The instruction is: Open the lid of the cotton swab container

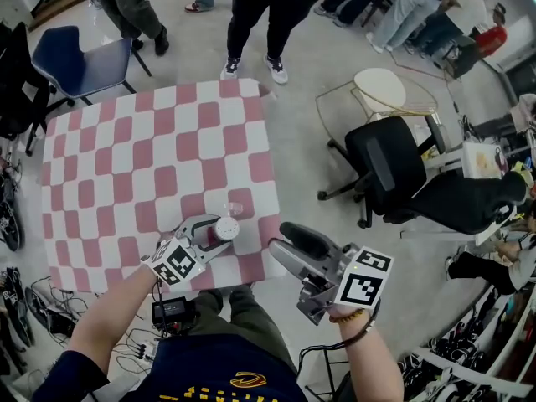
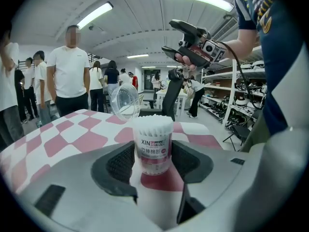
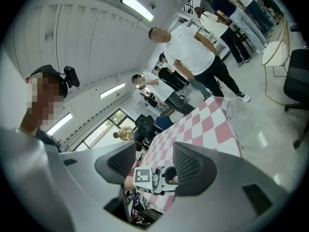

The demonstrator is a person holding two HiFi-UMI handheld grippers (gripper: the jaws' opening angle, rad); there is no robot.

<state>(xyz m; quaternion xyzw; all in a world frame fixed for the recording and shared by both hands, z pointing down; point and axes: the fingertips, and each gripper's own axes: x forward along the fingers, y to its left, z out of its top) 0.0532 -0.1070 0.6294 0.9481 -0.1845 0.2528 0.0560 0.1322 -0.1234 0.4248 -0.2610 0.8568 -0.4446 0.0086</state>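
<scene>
Pink-and-white checked counter [image 1: 126, 166], crowded workshop.
Left tool [image 2: 153, 154] grips cotton swab container [image 2: 153, 138], swabs filling it; lid [image 2: 124, 100] off, behind; right tool [image 3: 155, 163] wide, empty.

checkered table [image 1: 126, 166] with cotton swab container [image 1: 226, 228], clear lid [image 1: 232, 209] just beside

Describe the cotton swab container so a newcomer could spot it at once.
Start at the pink-and-white checkered table; near its front edge the left tool grips a small upright tub. That is the cotton swab container: a clear cylinder with a printed label. Unlike the empty clear lid just behind it, it is packed with white swabs.
</scene>
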